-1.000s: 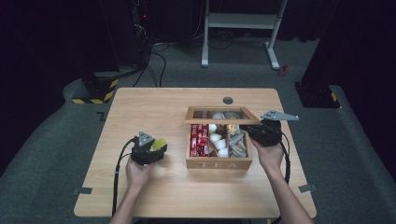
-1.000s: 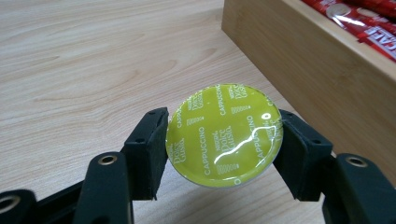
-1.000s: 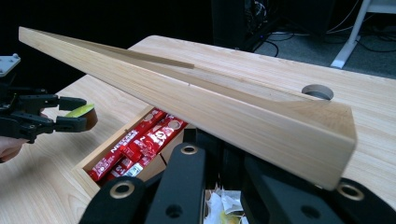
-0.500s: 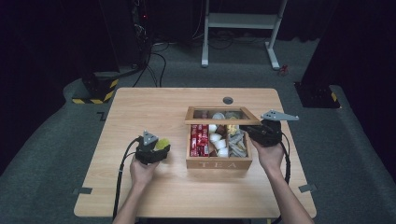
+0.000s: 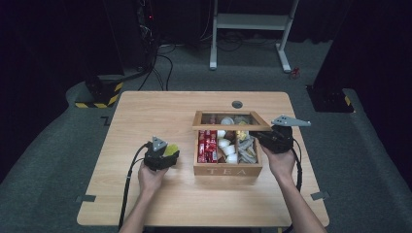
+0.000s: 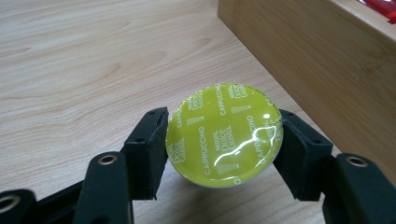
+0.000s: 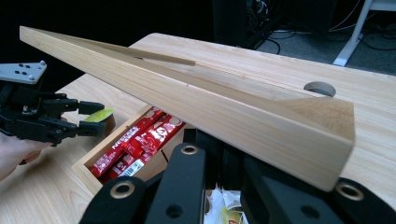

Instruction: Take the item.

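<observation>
- The left tool (image 5: 167, 154) is closed on a yellow-green coffee capsule (image 6: 223, 134); the two black jaws press on its left and right edges.
- The foil top of the capsule faces the camera in the left gripper view, and the word "CAPPUCCINO" is printed on it several times.
- The capsule is held low above the wooden counter (image 5: 145, 116), just beside the left wall of the wooden tea box (image 5: 227, 171), not inside it.
- The box has the letters "TEA" on its front wall and it stands near the middle of the counter.
- The right tool (image 5: 266, 137) is closed on the edge of the box lid (image 7: 187, 100) at the right side of the box and holds it raised and tilted, so the box is open.
- Under the lid, the left compartment holds red packets (image 7: 133, 144), the middle one holds white capsules (image 5: 224, 145), and the right one holds pale sachets (image 5: 246, 146).
- In the right gripper view the left tool with the capsule is seen at the far left.
- A round hole (image 5: 237, 104) is in the counter behind the box.
</observation>
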